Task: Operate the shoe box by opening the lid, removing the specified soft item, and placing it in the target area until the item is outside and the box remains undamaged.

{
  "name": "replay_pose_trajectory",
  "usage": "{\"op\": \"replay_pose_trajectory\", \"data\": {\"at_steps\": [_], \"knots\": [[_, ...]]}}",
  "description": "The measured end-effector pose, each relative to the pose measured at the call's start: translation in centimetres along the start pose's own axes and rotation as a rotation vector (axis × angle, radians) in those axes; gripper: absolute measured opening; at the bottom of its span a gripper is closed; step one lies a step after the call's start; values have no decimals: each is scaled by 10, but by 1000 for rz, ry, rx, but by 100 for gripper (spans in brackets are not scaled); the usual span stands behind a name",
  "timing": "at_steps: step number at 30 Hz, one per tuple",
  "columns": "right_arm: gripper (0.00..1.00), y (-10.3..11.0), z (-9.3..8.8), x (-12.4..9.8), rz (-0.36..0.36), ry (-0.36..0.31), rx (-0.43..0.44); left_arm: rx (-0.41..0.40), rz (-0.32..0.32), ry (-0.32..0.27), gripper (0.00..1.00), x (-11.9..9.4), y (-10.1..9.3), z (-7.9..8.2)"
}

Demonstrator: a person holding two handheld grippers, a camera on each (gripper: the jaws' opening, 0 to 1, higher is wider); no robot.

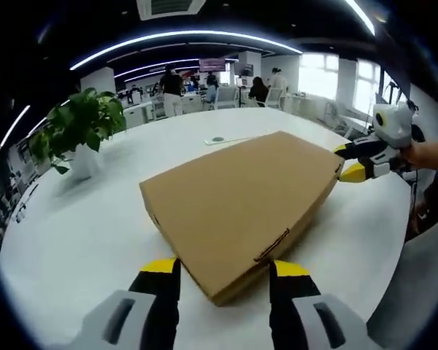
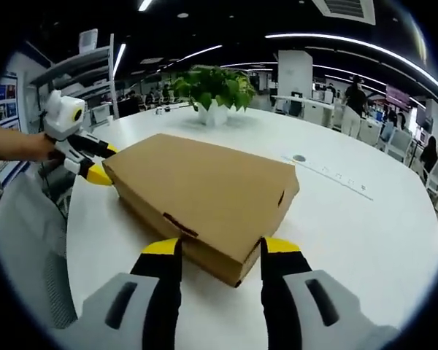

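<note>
Closed cardboard box (image 1: 237, 211) flat on the white table (image 1: 80, 233), long axis running from one claw to the other — left gripper (image 1: 223, 281) and right gripper (image 2: 220, 259) each spread wide astride an opposite corner, equally near, gripping nothing yet

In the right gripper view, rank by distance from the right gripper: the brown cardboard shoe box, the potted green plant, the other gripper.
1. Brown cardboard shoe box: its corner sits between the right gripper jaws.
2. Left gripper: at the box's far left corner.
3. Potted green plant: beyond the box, on the white table.
</note>
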State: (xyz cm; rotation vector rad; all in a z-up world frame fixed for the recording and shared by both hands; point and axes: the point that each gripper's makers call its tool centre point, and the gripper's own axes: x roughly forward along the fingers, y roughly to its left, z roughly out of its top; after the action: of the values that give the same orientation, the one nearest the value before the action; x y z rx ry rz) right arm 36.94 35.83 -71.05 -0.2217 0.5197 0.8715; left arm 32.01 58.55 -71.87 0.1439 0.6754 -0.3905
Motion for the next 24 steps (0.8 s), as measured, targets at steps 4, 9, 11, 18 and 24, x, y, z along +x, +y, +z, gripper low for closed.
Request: {"op": "replay_pose_trajectory", "data": {"at_steps": [4, 9, 11, 18, 24], "knots": [[37, 8, 0, 0, -3, 2, -4, 10, -16, 0, 48, -5, 5, -4], [36, 18, -1, -1, -7, 5, 0, 26, -32, 12, 48, -9, 9, -6], [36, 22, -2, -1, -8, 5, 2, 32, -39, 17, 48, -11, 10, -7], [35, 37, -2, -3, -14, 4, 16, 49, -60, 30, 48, -19, 15, -12], [33, 51, -3, -4, -11, 7, 14, 69, -83, 39, 48, -28, 19, -17]]}}
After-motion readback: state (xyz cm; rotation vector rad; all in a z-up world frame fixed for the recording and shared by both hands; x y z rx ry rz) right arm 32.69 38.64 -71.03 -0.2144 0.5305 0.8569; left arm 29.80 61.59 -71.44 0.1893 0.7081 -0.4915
